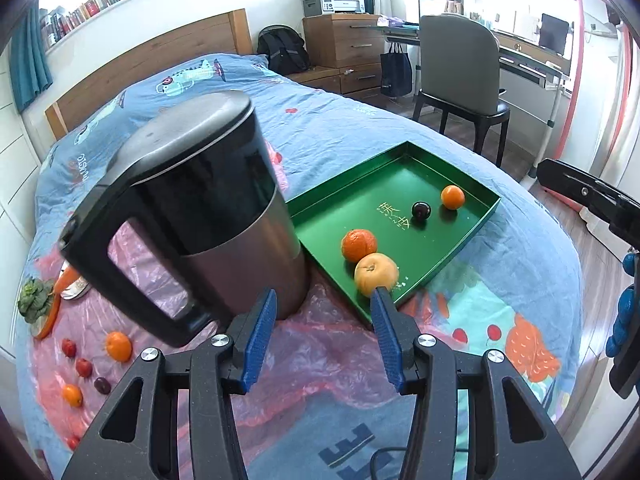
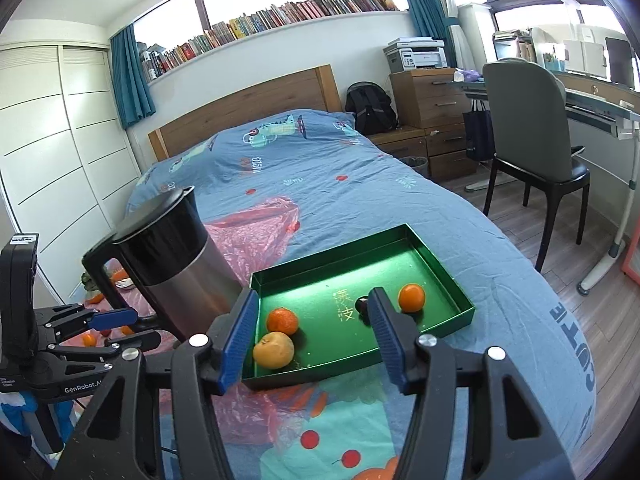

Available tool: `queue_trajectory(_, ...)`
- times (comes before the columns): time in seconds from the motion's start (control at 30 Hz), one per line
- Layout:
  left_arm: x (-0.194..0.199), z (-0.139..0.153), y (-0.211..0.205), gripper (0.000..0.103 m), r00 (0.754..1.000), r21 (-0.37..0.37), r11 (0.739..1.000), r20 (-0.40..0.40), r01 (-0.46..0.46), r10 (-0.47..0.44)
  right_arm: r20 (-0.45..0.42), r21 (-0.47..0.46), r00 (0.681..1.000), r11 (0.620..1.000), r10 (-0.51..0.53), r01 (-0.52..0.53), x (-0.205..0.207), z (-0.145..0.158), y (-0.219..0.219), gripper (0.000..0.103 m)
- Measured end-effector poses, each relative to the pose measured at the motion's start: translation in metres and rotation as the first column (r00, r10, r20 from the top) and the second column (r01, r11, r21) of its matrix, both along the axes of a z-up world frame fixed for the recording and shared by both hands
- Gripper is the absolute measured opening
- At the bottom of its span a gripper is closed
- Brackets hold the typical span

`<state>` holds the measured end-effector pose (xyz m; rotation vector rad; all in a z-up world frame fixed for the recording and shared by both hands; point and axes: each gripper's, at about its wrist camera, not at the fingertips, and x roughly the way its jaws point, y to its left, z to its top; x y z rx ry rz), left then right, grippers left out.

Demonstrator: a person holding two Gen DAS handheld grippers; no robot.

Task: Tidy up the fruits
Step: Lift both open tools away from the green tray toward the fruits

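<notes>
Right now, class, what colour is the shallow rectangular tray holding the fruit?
Green, clearest in the right wrist view.

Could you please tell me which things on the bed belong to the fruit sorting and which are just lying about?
Job: green tray, oranges in it, dark plum, loose fruit on the plastic sheet.
Lying about: kettle, plate of greens.

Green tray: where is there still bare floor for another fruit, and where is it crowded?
In the green tray, the far half by the back wall is bare, as is the middle strip around the gold lettering. The near left corner is crowded: orange and yellowish fruit sit together. Dark plum and small orange take the right side.
</notes>
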<state>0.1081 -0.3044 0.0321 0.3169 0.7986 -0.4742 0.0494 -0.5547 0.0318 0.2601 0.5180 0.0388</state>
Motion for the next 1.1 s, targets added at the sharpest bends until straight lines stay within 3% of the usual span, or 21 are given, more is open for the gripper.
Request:
queue_trajectory(0.3,-0.038,0.024,0.076,0.044,0.992,-0.001,0.995,0.081,-0.099,0.098,0.038,-0.031,0.99,0.99,0.136,-0.135,-0.029,0.024,0.055,0.076)
queue_trajectory(0.43,-0.051,0.032,0.116,0.045,0.978,-0.013,0.984,0.111,-0.176,0.177,0.057,-0.04,0.981,0.982,0.187,-0.185,-0.039,0.032,0.077,0.086)
queue_trajectory(0.77,-0.072,0.046,0.209,0.045,0.911,-0.048,0.925,0.162,-0.376,0.379,0.042,-0.093,0.948,0.946,0.316,-0.311,-0.048,0.037,0.138,0.087)
queue_trajectory(1.1,-0.084,0.036,0.274,0.048,0.854,-0.046,0.868,0.163,-0.494,0.495,0.007,-0.101,0.909,0.904,0.417,-0.415,-0.052,0.025,0.186,0.087)
